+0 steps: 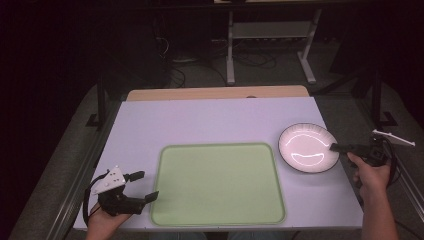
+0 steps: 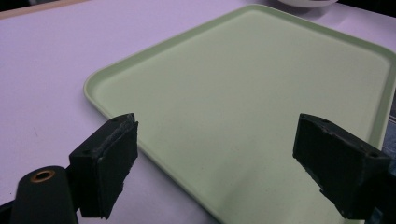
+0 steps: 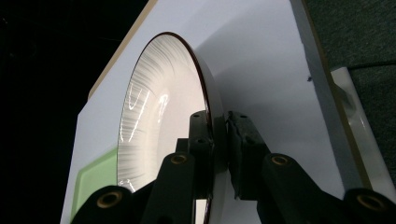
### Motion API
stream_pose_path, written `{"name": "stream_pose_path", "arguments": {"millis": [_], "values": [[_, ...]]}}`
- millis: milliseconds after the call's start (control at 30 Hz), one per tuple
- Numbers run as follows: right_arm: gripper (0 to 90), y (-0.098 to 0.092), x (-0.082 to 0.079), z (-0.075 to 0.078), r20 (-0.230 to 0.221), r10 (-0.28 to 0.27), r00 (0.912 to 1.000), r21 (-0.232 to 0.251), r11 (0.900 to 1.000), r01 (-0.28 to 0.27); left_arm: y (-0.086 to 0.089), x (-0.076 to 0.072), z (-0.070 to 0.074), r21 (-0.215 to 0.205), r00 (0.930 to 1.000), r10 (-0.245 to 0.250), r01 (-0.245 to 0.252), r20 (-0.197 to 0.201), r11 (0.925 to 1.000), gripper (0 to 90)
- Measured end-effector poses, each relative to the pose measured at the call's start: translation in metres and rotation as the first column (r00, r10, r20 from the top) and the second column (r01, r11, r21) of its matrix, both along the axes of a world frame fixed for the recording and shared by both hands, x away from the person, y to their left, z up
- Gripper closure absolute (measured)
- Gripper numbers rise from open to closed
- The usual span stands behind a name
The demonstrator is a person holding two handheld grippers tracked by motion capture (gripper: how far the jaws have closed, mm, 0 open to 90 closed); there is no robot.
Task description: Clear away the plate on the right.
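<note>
Nearest the camera in the high view, my left claw (image 1: 141, 185) sits at the near left corner of the bench (image 1: 215, 120), its two black pads spread wide and released, with nothing between them. In the left gripper view those pads (image 2: 114, 163) frame the near left corner of the pale green tray (image 2: 261, 107), hanging just above or beside its rim; I cannot tell whether either pad touches it.

The plate (image 1: 307, 147), white with a dark rim and fine ribbing round its inner wall, lies on the lilac bench top at the right, just beside the tray's far right corner and apart from it. My right claw (image 1: 334, 147) comes in from the right and is clenched on the plate's right-hand rim. In the right gripper view one pad (image 3: 201, 135) lies on the inside of the plate (image 3: 154, 116) and the other against its outer wall, the rim pinched between them. The plate appears to rest flat on the bench.

The tray (image 1: 217, 182) lies flat in the near middle of the bench, bare. My right hand (image 1: 370, 172) grips the claw's body beyond the bench's right edge. Beyond the far edge, a strip of wood-coloured board (image 1: 215, 93) shows, then dark floor and the metal legs (image 1: 230, 45) of other furniture.
</note>
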State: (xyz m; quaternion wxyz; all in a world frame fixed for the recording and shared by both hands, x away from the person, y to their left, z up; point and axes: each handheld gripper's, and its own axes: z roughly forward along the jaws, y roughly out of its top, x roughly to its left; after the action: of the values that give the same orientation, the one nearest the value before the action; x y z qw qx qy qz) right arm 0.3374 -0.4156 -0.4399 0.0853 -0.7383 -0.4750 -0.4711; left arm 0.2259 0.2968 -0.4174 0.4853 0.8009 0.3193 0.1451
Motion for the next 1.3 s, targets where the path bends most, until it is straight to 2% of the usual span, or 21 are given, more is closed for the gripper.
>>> {"name": "stream_pose_path", "arguments": {"millis": [333, 467, 600, 1033, 1133, 1300], "values": [[79.3, 0.003, 0.0, 0.017, 0.046, 0.016, 0.9988, -0.012, 1.0, -0.015, -0.001, 0.0, 0.0, 0.001, 1.0, -0.001, 0.001, 0.002, 1.0, 14.0], [79.3, 0.006, -0.001, 0.028, 0.072, 0.026, 0.9971, -0.032, 0.999, -0.024, 0.0, 0.0, 0.0, -0.001, 1.0, 0.001, -0.001, 0.0, 1.0, 14.0], [79.3, 0.006, -0.002, 0.035, 0.087, 0.028, 0.9958, -0.025, 0.999, -0.026, 0.0, 0.0, 0.0, -0.002, 1.0, -0.001, 0.001, 0.001, 1.0, 14.0], [79.3, 0.01, -0.005, 0.058, 0.117, 0.083, 0.9896, -0.055, 0.995, -0.077, -0.001, 0.0, 0.0, -0.002, 1.0, 0.0, 0.0, 0.001, 1.0, 14.0], [79.2, 0.017, -0.007, 0.062, 0.122, 0.118, 0.9855, -0.076, 0.991, -0.109, -0.001, 0.0, 0.0, 0.0, 1.0, 0.0, 0.0, 0.001, 1.0, 14.0], [79.2, 0.029, -0.01, 0.064, 0.138, 0.171, 0.9756, -0.065, 0.984, -0.163, -0.001, 0.0, 0.0, -0.002, 1.0, 0.0, 0.0, 0.002, 1.0, 14.0]]}}
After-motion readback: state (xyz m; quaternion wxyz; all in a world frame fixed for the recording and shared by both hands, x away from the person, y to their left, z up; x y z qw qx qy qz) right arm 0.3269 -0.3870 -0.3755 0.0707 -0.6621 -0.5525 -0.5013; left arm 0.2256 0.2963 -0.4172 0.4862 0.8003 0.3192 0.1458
